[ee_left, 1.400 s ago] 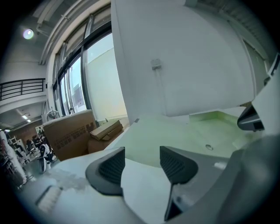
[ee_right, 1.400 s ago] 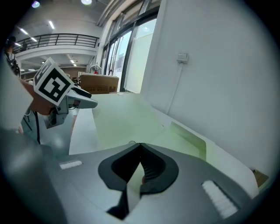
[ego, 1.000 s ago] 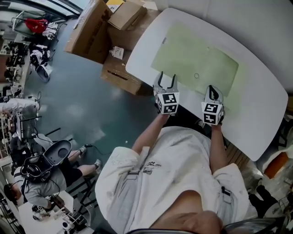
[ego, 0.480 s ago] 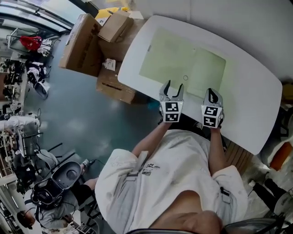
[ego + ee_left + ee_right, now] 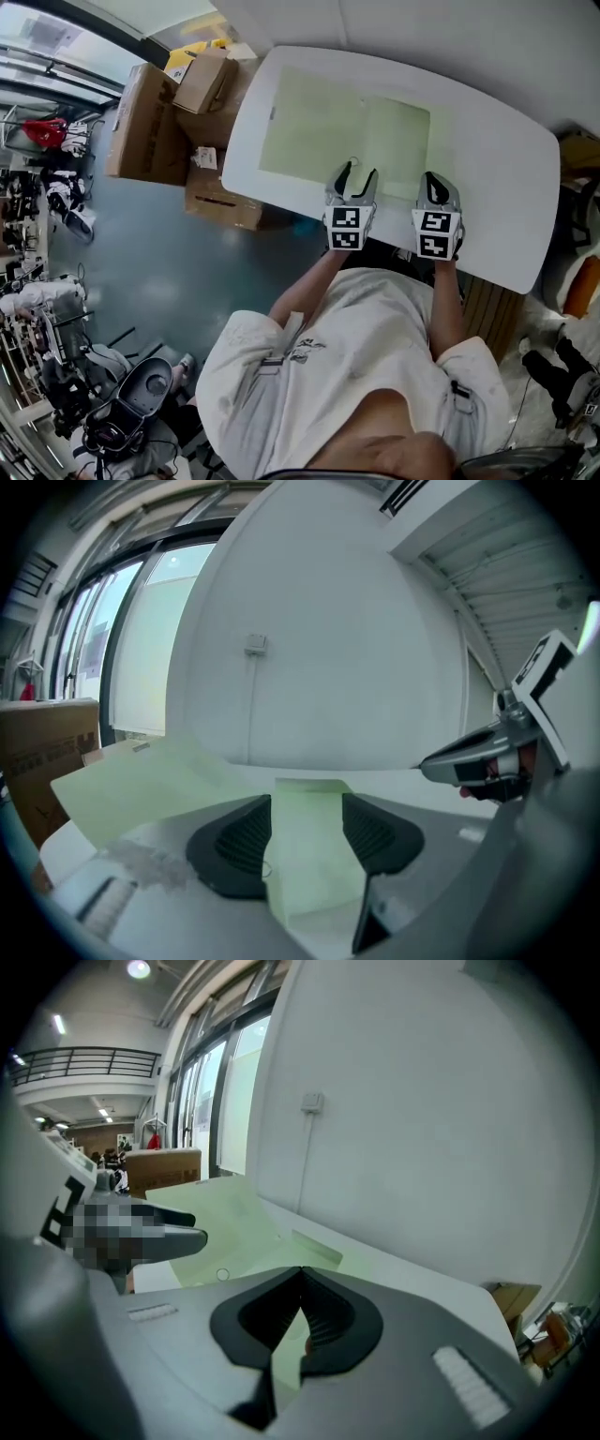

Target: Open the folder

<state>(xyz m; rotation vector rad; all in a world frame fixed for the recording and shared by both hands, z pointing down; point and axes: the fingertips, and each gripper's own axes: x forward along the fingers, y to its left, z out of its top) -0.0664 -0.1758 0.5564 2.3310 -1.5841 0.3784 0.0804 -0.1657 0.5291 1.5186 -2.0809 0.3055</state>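
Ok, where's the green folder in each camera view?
Head view: folder lies flat, upper middle of the picture.
Left gripper view: folder at bottom centre, stretching away to the left.
Right gripper view: folder left of centre.
Shared landmark: the white table under it.

White short-sleeved shirt [image 5: 349, 361], black-and-white marker cubes [image 5: 345, 228] — black ribbed fingers [image 5: 239, 841]

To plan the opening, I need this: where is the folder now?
Head view: the folder lies on the table, right in front of the left claw and right claw, toward the table's left end.
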